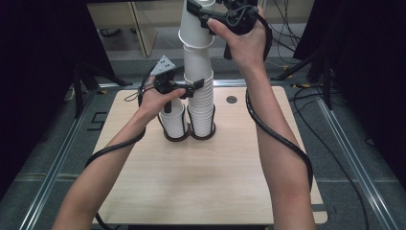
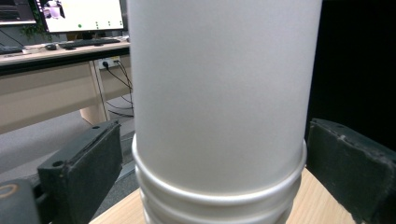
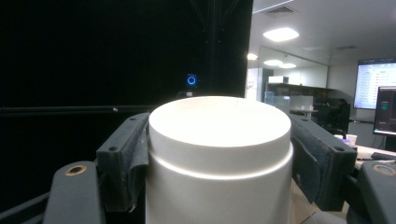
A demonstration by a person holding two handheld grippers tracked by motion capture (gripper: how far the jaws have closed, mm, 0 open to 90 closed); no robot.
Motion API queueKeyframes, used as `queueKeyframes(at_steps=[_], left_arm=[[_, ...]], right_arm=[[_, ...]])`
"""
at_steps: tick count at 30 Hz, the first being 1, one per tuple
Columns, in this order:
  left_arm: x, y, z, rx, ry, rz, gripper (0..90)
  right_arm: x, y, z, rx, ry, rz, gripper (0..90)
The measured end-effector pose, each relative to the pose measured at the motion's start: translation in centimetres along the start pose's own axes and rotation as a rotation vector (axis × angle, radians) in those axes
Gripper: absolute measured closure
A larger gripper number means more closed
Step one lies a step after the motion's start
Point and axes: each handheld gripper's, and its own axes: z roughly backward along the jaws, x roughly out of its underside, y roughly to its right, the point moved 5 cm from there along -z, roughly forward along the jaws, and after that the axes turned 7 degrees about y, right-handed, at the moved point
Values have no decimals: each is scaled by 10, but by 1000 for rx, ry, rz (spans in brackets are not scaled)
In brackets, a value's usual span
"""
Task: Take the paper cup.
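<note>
A tall stack of upturned white paper cups [image 1: 201, 103] stands in the right ring of a dark two-ring holder [image 1: 176, 138] on the wooden table [image 1: 201, 182]. A shorter stack [image 1: 172, 119] fills the left ring. My left gripper [image 1: 194, 89] is open, its jaws either side of the tall stack [image 2: 219, 93] just above a rim, with a small gap showing. High above, my right gripper [image 1: 200, 14] is shut on the top cup [image 1: 195, 31], which hangs slightly tilted over the cup beneath. That cup's flat base [image 3: 219, 121] sits between the pads [image 3: 123, 158].
A small dark round hole [image 1: 231, 100] marks the table behind the stacks. Metal rails [image 1: 57, 163] run along both sides of the table, and cables [image 1: 282, 139] trail from each gripper. A desk with a monitor [image 2: 84, 16] stands beyond.
</note>
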Motion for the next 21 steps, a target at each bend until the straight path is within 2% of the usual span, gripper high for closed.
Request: queueKeyframes(at_steps=[13, 21], left_arm=[[-5, 3, 18, -17, 4, -17, 20], [-7, 9, 30, -20, 14, -44, 16]], right_arm=[[-7, -5, 11, -3, 2, 13, 276], [-7, -8, 20, -9, 8, 14, 276]])
